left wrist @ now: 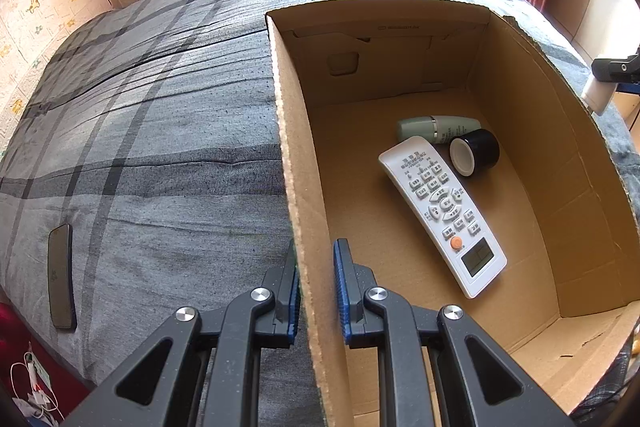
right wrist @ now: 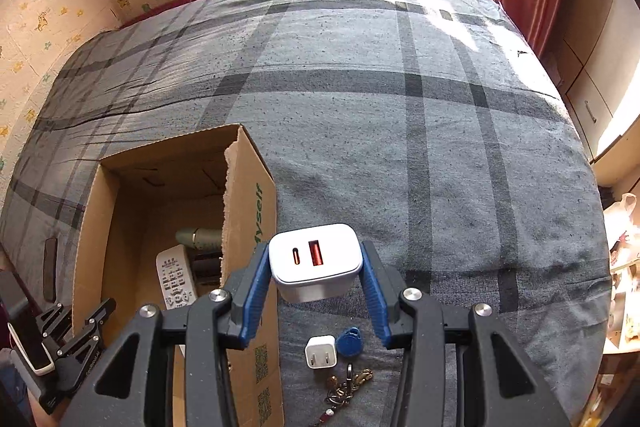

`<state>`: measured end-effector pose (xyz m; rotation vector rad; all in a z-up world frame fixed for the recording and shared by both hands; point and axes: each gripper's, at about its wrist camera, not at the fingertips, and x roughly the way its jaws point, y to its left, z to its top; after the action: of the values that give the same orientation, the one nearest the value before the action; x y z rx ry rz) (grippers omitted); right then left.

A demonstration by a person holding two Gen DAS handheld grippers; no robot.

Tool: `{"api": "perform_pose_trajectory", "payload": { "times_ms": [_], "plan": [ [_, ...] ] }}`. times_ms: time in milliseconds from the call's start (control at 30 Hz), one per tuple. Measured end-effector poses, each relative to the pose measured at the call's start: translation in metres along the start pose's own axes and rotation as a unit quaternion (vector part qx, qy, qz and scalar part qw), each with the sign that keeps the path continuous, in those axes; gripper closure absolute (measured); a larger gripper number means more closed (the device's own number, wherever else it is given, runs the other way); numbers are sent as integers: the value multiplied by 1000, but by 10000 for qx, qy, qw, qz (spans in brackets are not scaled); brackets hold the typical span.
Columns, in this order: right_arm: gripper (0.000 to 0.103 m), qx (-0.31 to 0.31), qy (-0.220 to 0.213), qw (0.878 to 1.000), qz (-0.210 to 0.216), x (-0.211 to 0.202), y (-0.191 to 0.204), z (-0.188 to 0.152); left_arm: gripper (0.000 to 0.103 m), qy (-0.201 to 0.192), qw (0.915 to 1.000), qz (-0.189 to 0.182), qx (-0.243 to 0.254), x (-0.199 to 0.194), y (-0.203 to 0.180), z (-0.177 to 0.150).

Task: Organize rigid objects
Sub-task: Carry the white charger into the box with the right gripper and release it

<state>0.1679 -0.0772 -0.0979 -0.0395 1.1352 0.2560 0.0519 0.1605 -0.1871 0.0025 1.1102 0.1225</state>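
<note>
Blue pads of the right tool [right wrist: 316, 269] squeeze a white charger [right wrist: 314, 261], held up beside the box [right wrist: 248, 211] so it can drop in. The left tool [left wrist: 316, 287] pinches the box wall to keep it steady. In the box lie a remote [left wrist: 440, 211], a bottle [left wrist: 436, 129] and a jar [left wrist: 474, 151]. The box side reads "myself".

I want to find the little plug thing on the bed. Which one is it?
Find the cardboard box on the grey checked bed. Beside it lie a blue tag and keys. The small white charger shows two metal prongs.
</note>
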Motion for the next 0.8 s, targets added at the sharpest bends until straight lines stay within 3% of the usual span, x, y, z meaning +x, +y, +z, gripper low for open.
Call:
{"api": "perform_pose_trajectory", "payload": {
  "times_ms": [433, 800],
  "plan": [
    [56, -837, -206, 9955, 385, -31, 73, -9, 86, 0, 10000, -3, -5, 0, 0, 0],
    [57, -1339, 26, 9894, 568, -14, 119, -25, 86, -2, 10000, -17, -16, 0, 0, -1]
  ]
}}
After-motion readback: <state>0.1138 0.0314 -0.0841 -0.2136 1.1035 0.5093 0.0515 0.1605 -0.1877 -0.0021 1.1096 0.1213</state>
